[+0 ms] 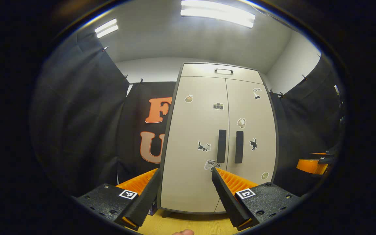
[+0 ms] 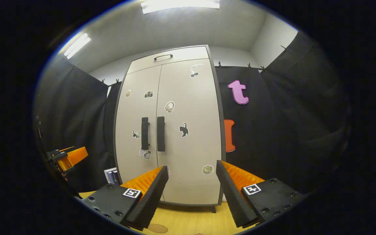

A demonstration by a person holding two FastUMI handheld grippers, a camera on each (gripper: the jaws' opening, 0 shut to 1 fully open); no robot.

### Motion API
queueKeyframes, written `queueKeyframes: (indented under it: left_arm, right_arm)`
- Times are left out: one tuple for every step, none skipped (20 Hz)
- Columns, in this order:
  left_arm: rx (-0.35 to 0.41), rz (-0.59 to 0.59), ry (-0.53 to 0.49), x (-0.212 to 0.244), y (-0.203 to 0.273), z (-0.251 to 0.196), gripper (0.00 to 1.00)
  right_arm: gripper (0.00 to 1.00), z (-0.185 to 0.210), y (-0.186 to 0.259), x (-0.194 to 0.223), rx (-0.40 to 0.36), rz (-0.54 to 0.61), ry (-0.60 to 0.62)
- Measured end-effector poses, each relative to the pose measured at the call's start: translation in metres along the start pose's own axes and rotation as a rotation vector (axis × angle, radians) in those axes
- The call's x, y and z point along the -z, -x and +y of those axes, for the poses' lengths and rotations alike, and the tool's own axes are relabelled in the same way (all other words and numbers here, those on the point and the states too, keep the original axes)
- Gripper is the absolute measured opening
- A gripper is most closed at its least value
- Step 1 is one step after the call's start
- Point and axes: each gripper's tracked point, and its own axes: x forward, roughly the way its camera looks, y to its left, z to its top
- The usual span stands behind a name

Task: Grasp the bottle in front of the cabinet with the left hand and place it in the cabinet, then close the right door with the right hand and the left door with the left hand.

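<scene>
A tall pale cabinet (image 1: 194, 137) stands straight ahead in the left gripper view, both doors shut flush, their two dark vertical handles (image 1: 229, 146) side by side at the seam. My left gripper (image 1: 185, 173) hangs open in front of the left door, a little short of it, with nothing between its fingers. In the right gripper view the same cabinet (image 2: 181, 130) has its doors shut, and my right gripper (image 2: 192, 166) is open and empty before the right door. Each gripper also appears off to the side in the other's view: right gripper (image 1: 312, 164), left gripper (image 2: 67, 158).
The cabinet stands on a wooden tabletop (image 2: 191, 220). A dark blue box (image 2: 111, 176) sits by the cabinet's left foot. Black cloth walls close in on both sides. Small stickers dot the doors, and a drawer with a handle (image 1: 224, 70) tops the cabinet.
</scene>
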Motion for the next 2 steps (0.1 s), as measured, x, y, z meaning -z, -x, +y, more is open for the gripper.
queueKeyframes:
  left_arm:
    - [0.0,-0.001,0.002,0.0005,-0.0001,-0.0002,0.95]
    - [-0.003,-0.002,0.003,-0.0002,0.0001,-0.0001,0.95]
  right_arm:
    - [0.97,-0.0002,0.0,-0.0002,0.001,-0.001,-0.001]
    - [0.97,0.0002,0.0006,-0.0001,0.001,-0.003,-0.002]
